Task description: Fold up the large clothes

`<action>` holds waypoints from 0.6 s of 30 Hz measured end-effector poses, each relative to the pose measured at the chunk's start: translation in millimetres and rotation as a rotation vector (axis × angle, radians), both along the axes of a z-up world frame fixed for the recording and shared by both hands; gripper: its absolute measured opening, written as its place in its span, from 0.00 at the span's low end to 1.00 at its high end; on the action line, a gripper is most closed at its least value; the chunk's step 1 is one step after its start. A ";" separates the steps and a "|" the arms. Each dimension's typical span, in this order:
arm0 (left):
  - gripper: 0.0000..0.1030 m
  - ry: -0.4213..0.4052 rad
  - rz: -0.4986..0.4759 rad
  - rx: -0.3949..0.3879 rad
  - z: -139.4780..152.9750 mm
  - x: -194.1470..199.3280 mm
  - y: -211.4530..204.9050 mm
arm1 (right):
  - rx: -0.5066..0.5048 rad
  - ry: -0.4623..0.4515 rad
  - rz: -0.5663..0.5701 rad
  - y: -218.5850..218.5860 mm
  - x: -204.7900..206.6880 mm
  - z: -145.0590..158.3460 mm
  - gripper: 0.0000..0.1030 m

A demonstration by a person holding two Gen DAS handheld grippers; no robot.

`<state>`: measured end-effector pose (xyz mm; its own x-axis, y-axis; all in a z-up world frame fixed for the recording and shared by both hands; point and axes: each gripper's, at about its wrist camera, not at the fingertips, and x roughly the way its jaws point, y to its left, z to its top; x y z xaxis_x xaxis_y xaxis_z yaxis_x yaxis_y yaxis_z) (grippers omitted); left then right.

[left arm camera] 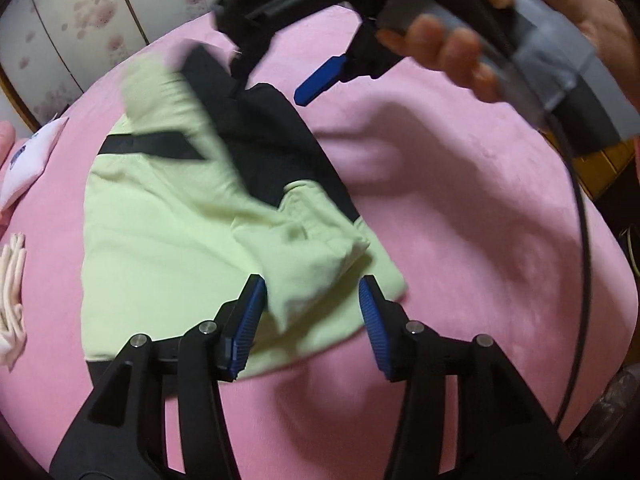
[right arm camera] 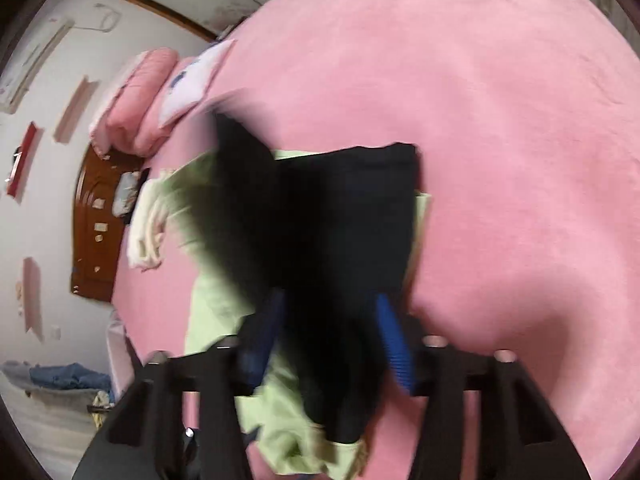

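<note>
A light green garment with black panels lies partly folded on the pink bed. My left gripper stands open just above its near edge. A folded green flap lies between the blue pads and brushes the left one. In the right wrist view the garment is blurred. My right gripper is open with black cloth hanging loose between its spread fingers. In the left wrist view a hand carries the right gripper above the garment's far end, and one of its blue fingers shows there.
A cream folded cloth and a white cushion lie at the bed's left side. Pink rolled bedding rests by the wooden headboard. A black cable hangs on the right. A basket of clothes stands on the floor.
</note>
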<state>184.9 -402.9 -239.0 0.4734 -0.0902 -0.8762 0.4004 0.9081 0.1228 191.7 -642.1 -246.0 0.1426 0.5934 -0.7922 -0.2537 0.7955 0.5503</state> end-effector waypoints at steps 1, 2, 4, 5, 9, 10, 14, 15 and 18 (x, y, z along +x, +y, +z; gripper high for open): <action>0.44 0.005 0.017 0.011 -1.0 -1.6 0.2 | 0.014 -0.004 0.004 5.1 -1.5 0.7 0.66; 0.44 0.009 0.035 0.019 -1.7 1.5 6.2 | 0.019 -0.006 0.004 7.5 -3.4 0.1 0.71; 0.44 0.013 0.081 0.028 -4.5 2.8 14.9 | 0.011 0.004 0.006 18.2 -3.9 -3.7 0.75; 0.44 0.016 0.095 0.032 -5.3 3.6 21.8 | -0.001 0.018 0.010 25.3 -3.2 -7.4 0.75; 0.44 0.001 0.108 0.074 -8.7 11.1 30.4 | -0.034 0.064 0.016 47.2 1.9 -29.0 0.75; 0.44 -0.002 0.097 0.071 -8.4 14.3 31.1 | -0.031 0.070 0.021 48.7 3.0 -38.1 0.75; 0.28 -0.043 0.038 0.075 -4.0 20.9 36.6 | 0.008 0.091 0.015 69.0 8.1 -59.8 0.73; 0.16 -0.042 0.008 0.066 -5.1 20.2 34.3 | 0.016 0.081 0.015 74.0 9.2 -64.7 0.68; 0.05 -0.031 -0.046 0.084 -8.5 19.0 28.9 | -0.045 0.066 0.029 82.0 9.1 -82.3 0.40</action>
<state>203.9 -374.0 -247.5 0.4978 -0.0393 -0.8664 0.4360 0.8749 0.2109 200.7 -560.1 -328.3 0.0724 0.5599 -0.8254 -0.2413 0.8128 0.5302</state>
